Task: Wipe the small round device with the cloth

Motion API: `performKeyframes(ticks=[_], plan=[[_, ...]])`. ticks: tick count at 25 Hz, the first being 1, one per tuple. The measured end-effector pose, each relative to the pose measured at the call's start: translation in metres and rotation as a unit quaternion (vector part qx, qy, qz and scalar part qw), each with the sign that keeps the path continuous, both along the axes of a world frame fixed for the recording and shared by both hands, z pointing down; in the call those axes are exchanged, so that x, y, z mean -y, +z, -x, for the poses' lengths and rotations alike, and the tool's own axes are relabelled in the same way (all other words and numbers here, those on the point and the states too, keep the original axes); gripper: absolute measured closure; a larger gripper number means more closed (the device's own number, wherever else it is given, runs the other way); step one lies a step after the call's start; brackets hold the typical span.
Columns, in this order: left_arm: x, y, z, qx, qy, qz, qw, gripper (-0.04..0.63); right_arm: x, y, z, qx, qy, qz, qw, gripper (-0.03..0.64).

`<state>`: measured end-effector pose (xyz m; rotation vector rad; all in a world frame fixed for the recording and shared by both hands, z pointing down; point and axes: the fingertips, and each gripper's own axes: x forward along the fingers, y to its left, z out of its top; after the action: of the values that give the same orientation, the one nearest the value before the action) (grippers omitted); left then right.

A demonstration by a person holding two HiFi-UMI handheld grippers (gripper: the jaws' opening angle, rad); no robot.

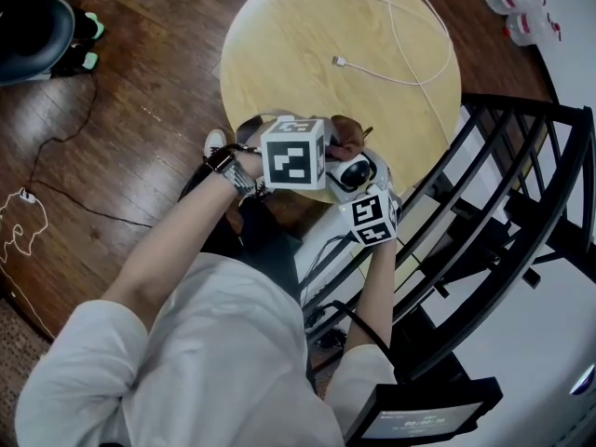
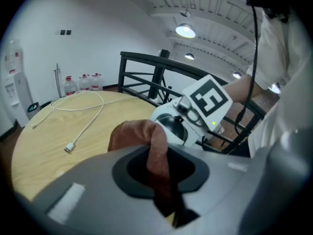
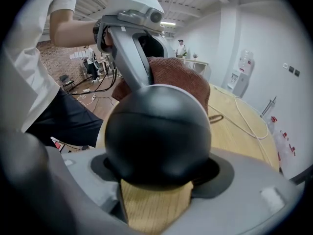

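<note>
The small round device (image 3: 156, 136) is a glossy black ball in a white shell, and my right gripper (image 3: 156, 182) is shut on it just above the near edge of the round wooden table (image 1: 279, 35). A brown cloth (image 2: 155, 153) hangs out of my left gripper (image 2: 159, 177), which is shut on it. The cloth (image 3: 178, 77) bunches against the far side of the ball. In the head view both marker cubes crowd together, with the device (image 1: 354, 170) between them and the cloth (image 1: 346, 133) just beyond.
A white charging cable (image 1: 400, 35) loops across the far half of the table. A black metal railing (image 1: 521, 203) runs close on the right. Water bottles (image 1: 521, 7) stand at the top right and a dark chair (image 1: 33, 31) at the far left on the wooden floor.
</note>
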<state>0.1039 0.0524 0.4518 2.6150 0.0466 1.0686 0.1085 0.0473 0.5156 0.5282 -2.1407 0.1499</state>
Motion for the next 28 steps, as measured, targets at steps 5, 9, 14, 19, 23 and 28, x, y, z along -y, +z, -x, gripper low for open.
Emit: performKeyframes(ticks=[5,9,14,19,23,28], plan=[[-0.005,-0.008,0.01,-0.019,0.032,-0.042,0.9984,0.532,0.003,0.001,0.002,-0.004,0.027,0.002,1.0,0.245],[-0.006,0.001,0.006,0.019,0.049,-0.104,0.9932,0.532,0.004,0.002,0.001,-0.001,0.045,0.004,0.999,0.245],[-0.004,0.02,0.006,0.052,0.05,-0.092,0.9932,0.534,0.005,0.002,-0.001,0.0,0.072,0.011,0.997,0.245],[-0.01,0.05,0.008,0.071,0.073,-0.075,0.992,0.534,0.005,0.002,-0.001,0.003,0.082,0.01,0.997,0.245],[-0.017,0.068,0.01,0.097,0.093,-0.065,0.9888,0.534,0.005,0.001,0.0,-0.002,0.098,0.015,0.995,0.245],[-0.012,0.069,0.011,0.118,0.102,-0.045,0.9868,0.534,0.008,0.0,0.0,-0.002,0.16,0.012,0.987,0.245]])
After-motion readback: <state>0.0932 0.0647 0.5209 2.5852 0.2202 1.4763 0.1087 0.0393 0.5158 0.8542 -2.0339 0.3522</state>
